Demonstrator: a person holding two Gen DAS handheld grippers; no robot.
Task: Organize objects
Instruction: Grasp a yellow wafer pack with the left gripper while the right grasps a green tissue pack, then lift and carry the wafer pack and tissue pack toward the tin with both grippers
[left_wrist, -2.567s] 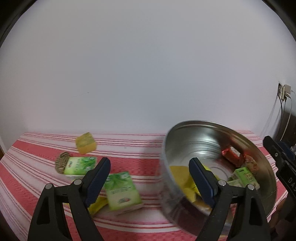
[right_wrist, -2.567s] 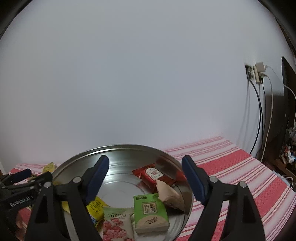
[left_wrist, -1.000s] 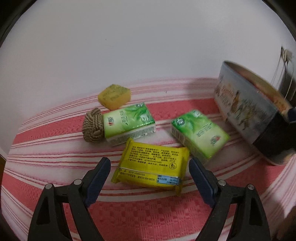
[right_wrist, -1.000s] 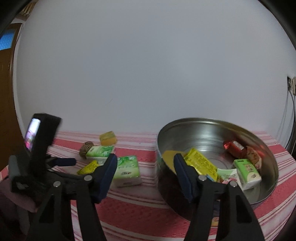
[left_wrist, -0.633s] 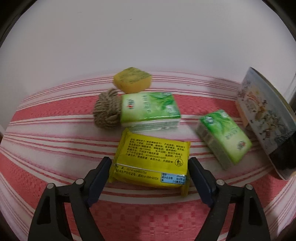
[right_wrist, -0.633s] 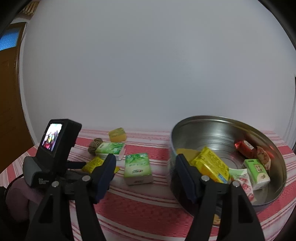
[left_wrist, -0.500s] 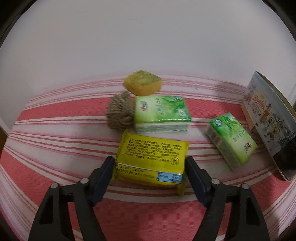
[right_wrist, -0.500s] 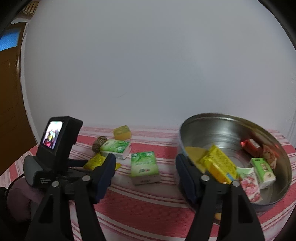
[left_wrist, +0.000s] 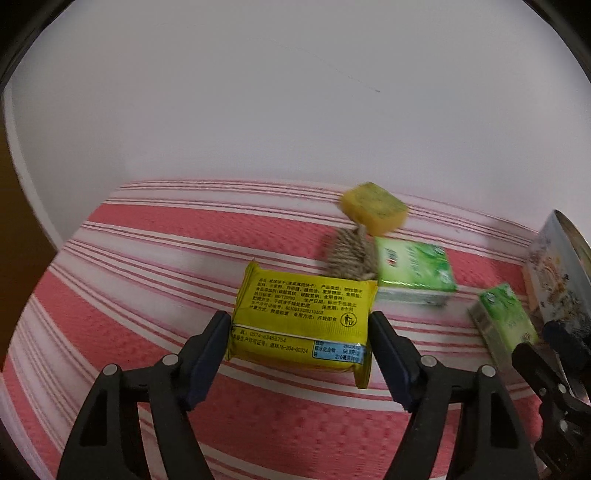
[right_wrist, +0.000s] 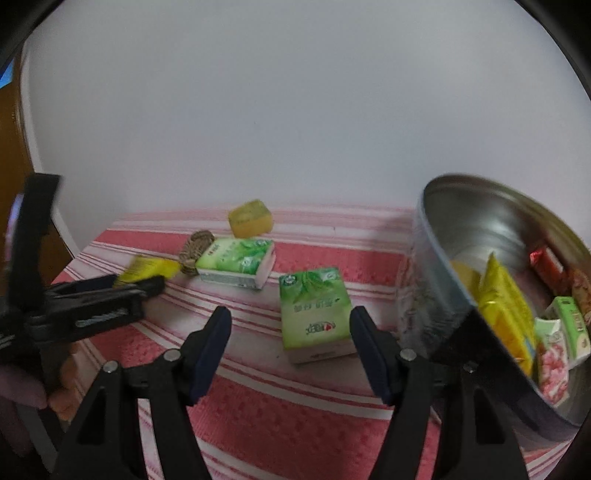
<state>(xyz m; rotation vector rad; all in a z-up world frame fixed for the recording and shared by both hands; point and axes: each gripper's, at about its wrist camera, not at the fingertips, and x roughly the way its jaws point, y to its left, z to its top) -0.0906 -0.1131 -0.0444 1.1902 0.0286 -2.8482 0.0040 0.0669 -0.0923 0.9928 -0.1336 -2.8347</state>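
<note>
We are closing the left gripper (left_wrist: 299, 345) on the yellow packet (left_wrist: 301, 325), which is lying flat on the counter (left_wrist: 147, 258) with its striped red cloth. The fingers (left_wrist: 207, 354) are standing just at the packet's two short edges, touching or nearly so; we cannot tell whether they are squeezing it yet. Just behind the packet are sitting a ball of twine (left_wrist: 351, 258), a green tissue pack (left_wrist: 413, 273) and a yellow sponge (left_wrist: 375, 208).

Our right gripper (right_wrist: 290, 350) is hovering wide open with nothing in it, a second tissue pack (right_wrist: 314, 314) lying on the cloth between and beyond its fingers. The metal tin (right_wrist: 480, 229) is sitting tilted at the right, already carrying several snack packets.

We judge the step in hand to be picking up the yellow packet for the tin. Next we are needing a firm pinch, a lift off the cloth, and a carry rightward over the tin's rim.
</note>
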